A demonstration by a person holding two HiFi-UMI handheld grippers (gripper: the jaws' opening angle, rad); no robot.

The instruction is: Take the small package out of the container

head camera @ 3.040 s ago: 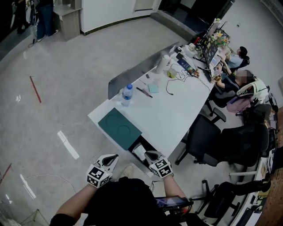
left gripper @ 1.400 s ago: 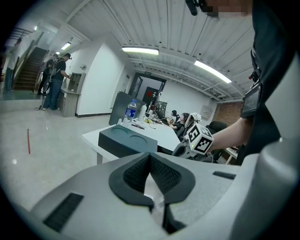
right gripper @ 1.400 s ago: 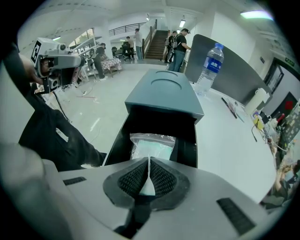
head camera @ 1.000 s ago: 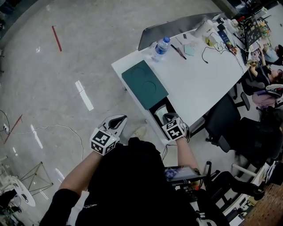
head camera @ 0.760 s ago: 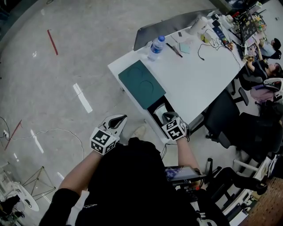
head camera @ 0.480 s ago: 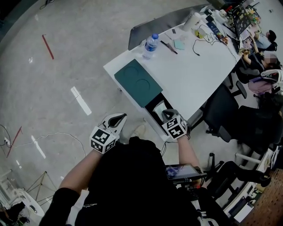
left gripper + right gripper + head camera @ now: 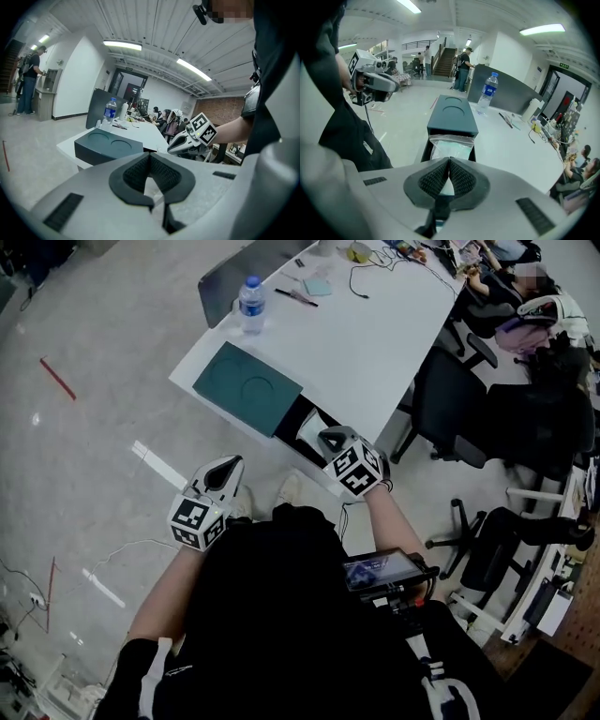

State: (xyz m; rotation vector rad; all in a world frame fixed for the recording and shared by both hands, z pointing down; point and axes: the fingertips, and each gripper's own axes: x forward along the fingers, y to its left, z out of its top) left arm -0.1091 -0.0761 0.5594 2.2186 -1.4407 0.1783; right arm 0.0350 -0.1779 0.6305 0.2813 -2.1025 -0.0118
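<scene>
Dark teal container [image 7: 246,388] sits at the near corner of the white desk [image 7: 375,334], its lid marked with 2 round recesses and its near end open. In that open end lies the small package [image 7: 451,143], a clear plastic bag with pale contents, inside the container's dark walls. The right gripper [image 7: 449,161] hangs just over this open end, its jaws pressed together at the tips with nothing clamped between them. The left gripper [image 7: 150,157] is well apart from the container, off the desk's edge and above the floor, with its jaws also closed on nothing. A water bottle [image 7: 249,304] stands upright beyond the container's far end.
</scene>
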